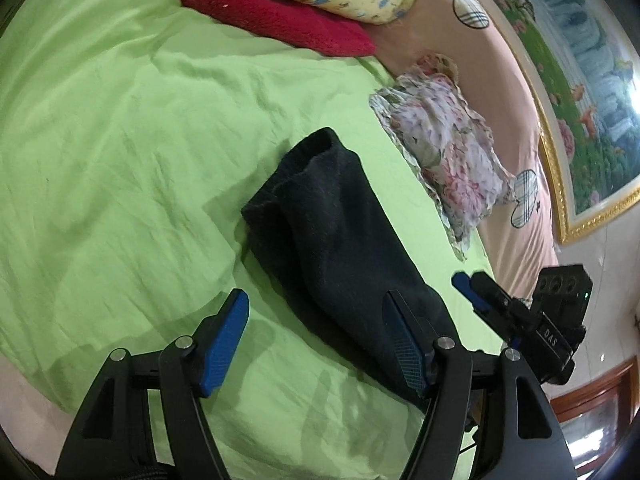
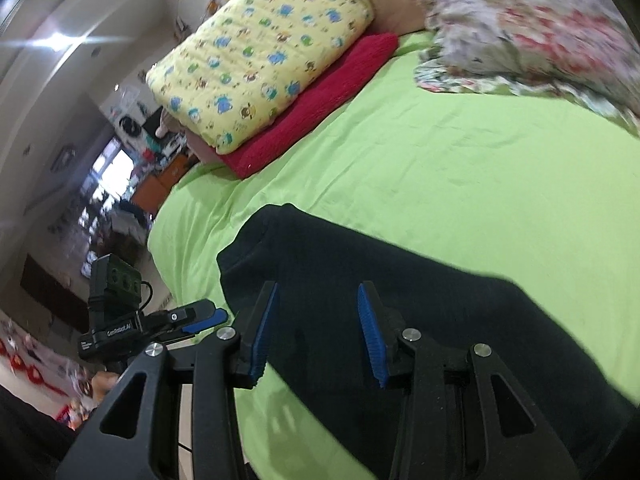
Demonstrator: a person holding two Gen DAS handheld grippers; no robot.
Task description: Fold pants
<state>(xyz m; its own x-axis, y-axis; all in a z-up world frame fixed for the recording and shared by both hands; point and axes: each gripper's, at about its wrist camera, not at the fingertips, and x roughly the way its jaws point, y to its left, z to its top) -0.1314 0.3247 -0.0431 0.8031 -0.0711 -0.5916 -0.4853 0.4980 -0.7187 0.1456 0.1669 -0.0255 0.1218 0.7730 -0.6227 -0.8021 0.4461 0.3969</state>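
Dark pants (image 1: 340,232) lie as a long folded strip on the green bedsheet (image 1: 120,140). My left gripper (image 1: 316,296) hovers open over their near end; its right finger (image 1: 404,344) is above the cloth, its left finger (image 1: 228,340) above bare sheet, and nothing is pinched. In the right wrist view the pants (image 2: 420,312) spread flat under my right gripper (image 2: 318,286), whose jaws stand apart above the fabric without gripping it. Each gripper shows in the other's view: the right gripper (image 1: 470,280) just beyond the pants' right edge, the left gripper (image 2: 212,316) at the bed's side.
A yellow patterned pillow (image 2: 260,52) rests on a red blanket (image 2: 320,100) at the head of the bed. A floral pillow (image 1: 444,152) lies beside the pants against the pink headboard (image 1: 500,100). A gold-framed picture (image 1: 580,80) hangs behind. The bed edge (image 2: 160,232) drops to a cluttered room.
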